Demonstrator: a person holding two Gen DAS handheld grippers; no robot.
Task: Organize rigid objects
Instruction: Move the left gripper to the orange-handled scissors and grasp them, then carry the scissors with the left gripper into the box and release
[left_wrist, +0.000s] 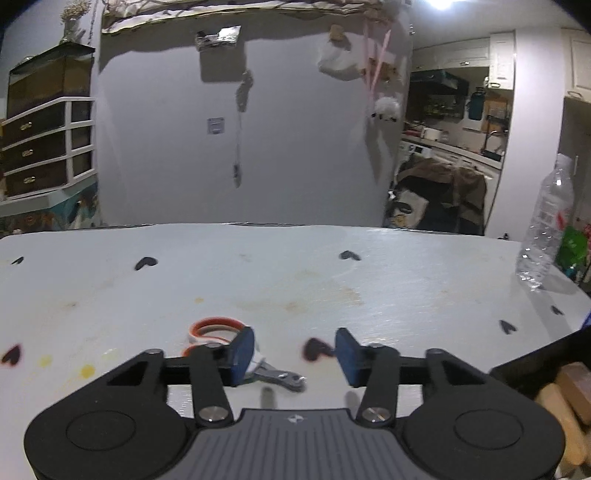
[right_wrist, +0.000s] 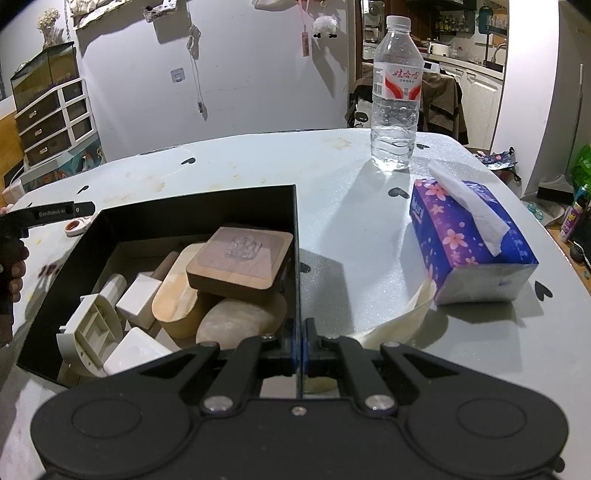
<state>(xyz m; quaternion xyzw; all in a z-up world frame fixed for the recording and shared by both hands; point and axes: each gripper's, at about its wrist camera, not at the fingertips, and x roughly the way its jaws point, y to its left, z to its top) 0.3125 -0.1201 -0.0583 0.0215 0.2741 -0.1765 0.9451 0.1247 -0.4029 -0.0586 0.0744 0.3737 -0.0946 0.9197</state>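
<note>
Left gripper (left_wrist: 294, 350) — jaws part open over the white table (left_wrist: 332, 288), nothing between the blue pads. A pair of scissors (left_wrist: 236, 354) lies on the table just beneath and behind the left finger: orange-and-white handle loops toward the far side, metal blades near the gripper body, the middle hidden by the finger.

Right gripper (right_wrist: 298, 345) — jaws closed tight on the thin right wall of the black box (right_wrist: 296, 240), pads pressed on either face of it.

Black box contents, partly stacked and overlapping: square wooden block (right_wrist: 240, 264) with a clear raised emblem, on top; oval wooden piece (right_wrist: 177, 291) beneath it; pale stone (right_wrist: 236, 321), lower edge cut off by the gripper; several white plastic parts (right_wrist: 110, 321), shapes hard to make out.

On the table right of the box: water bottle (right_wrist: 397, 92), upright; blue floral tissue pack (right_wrist: 469, 240), one tissue pulled up; a cream strip beside it, partly hidden.

At the right-wrist view's left edge, a hand (right_wrist: 13, 273) and part of the other gripper, mostly cut off.
</note>
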